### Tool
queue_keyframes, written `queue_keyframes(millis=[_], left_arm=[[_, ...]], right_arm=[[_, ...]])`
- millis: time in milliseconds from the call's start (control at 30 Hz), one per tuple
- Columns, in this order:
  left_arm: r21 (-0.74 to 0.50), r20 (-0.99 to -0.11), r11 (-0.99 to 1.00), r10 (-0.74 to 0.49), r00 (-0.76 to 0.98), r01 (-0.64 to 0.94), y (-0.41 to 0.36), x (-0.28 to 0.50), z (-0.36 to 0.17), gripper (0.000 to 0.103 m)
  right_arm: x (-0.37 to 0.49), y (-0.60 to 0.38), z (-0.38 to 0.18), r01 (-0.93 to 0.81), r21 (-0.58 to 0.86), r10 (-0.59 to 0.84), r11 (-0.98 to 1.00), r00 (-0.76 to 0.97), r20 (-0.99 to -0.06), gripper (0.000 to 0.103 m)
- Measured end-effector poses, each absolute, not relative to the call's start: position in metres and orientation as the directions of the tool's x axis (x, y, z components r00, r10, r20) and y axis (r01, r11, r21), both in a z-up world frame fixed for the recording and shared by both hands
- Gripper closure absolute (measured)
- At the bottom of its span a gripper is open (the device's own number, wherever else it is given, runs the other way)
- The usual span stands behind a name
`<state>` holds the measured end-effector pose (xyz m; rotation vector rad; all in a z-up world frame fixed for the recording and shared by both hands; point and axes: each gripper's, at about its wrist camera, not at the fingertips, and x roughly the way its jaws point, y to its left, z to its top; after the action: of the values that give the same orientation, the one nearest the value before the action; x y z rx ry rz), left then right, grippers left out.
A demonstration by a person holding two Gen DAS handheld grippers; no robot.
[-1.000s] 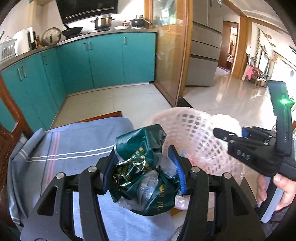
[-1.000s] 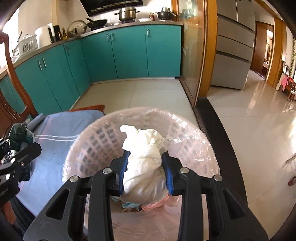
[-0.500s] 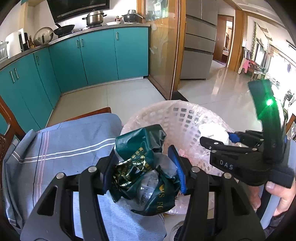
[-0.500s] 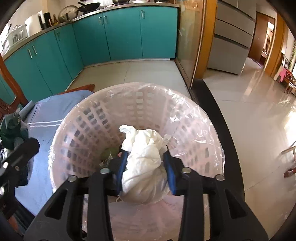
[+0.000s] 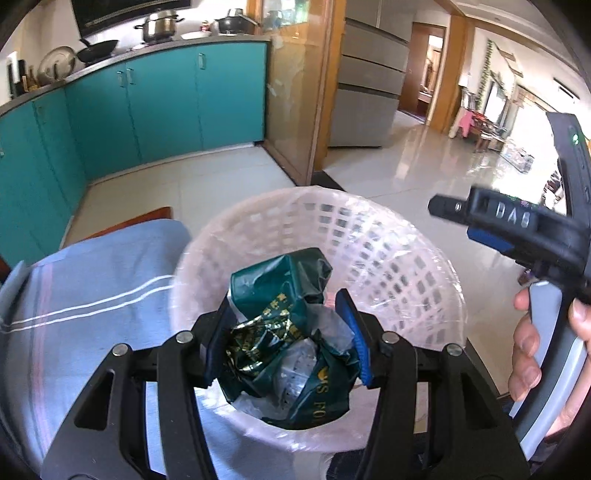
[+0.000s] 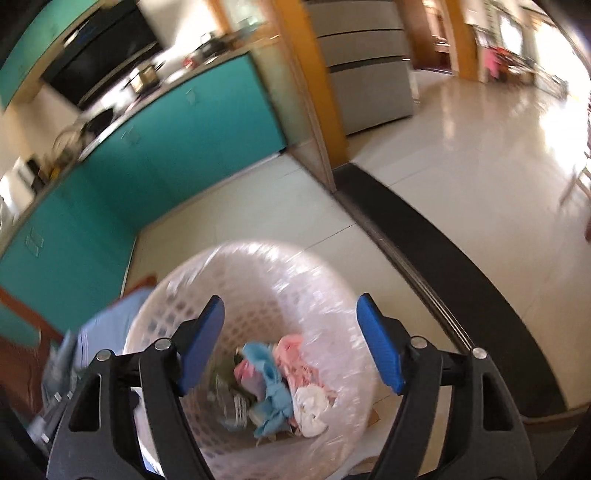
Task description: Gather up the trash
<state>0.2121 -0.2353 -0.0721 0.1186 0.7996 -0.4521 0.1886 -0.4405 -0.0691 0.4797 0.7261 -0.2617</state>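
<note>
Left gripper (image 5: 286, 339) clenching crumpled dark-green plastic bag with gold print (image 5: 284, 332), holding it lower centre of frame, over mouth of round pale-pink lattice plastic basket lined with clear film (image 5: 388, 236). Right gripper (image 6: 291, 339) opening, nothing between pads; white wad (image 6: 312, 406) lying in basket among pink and blue scraps.

Home kitchen, apparently: teal cabinets (image 5: 166, 103), pots (image 5: 159, 25) on the counter.
</note>
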Motion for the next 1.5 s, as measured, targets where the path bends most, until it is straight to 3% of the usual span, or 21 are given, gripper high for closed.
queue_keyframes(millis=[167,200,267,533,767,967,1000,1267,1500], left_arm=[[-0.122,-0.713,0.870,-0.412,0.568,0.478,-0.247,0.218,-0.084,0.043],[-0.129,-0.713,0.867,-0.418,0.563,0.481,-0.248,0.218,-0.086,0.039],[-0.132,-0.708,0.875,-0.412,0.573,0.465,-0.248,0.220,-0.088,0.020],[-0.073,-0.690,0.906,-0.347,0.636,0.416,-0.225,0.207,-0.078,0.009],[0.126,-0.609,0.976,-0.067,0.790,0.180,-0.153,0.152,-0.038,0.003],[0.169,-0.522,0.983,0.029,0.853,0.070,-0.098,0.094,-0.006,0.003],[0.172,-0.514,0.984,0.049,0.856,0.047,-0.089,0.087,-0.003,0.003],[0.144,-0.499,0.990,0.067,0.864,0.006,-0.044,0.039,0.015,0.003],[0.177,-0.467,0.984,0.068,0.882,0.017,-0.026,0.011,0.018,0.003]], right_arm=[[0.187,-0.445,-0.072,0.412,0.320,-0.083,0.853,0.713,-0.696,0.027],[0.187,-0.444,-0.072,0.408,0.317,-0.082,0.856,0.712,-0.697,0.027],[0.188,-0.441,-0.071,0.400,0.307,-0.084,0.864,0.714,-0.695,0.027],[0.188,-0.433,-0.068,0.360,0.298,-0.084,0.884,0.750,-0.656,0.027],[0.176,-0.389,-0.060,0.202,0.243,-0.039,0.949,0.837,-0.545,0.017],[0.122,-0.327,-0.053,0.046,0.127,0.025,0.991,0.861,-0.508,0.011],[0.111,-0.320,-0.049,0.047,0.122,0.022,0.991,0.860,-0.509,0.003],[0.023,-0.261,-0.012,0.003,0.067,0.025,0.998,0.906,-0.422,0.003],[0.013,-0.235,-0.011,-0.022,-0.052,-0.003,0.998,0.894,-0.448,0.003]])
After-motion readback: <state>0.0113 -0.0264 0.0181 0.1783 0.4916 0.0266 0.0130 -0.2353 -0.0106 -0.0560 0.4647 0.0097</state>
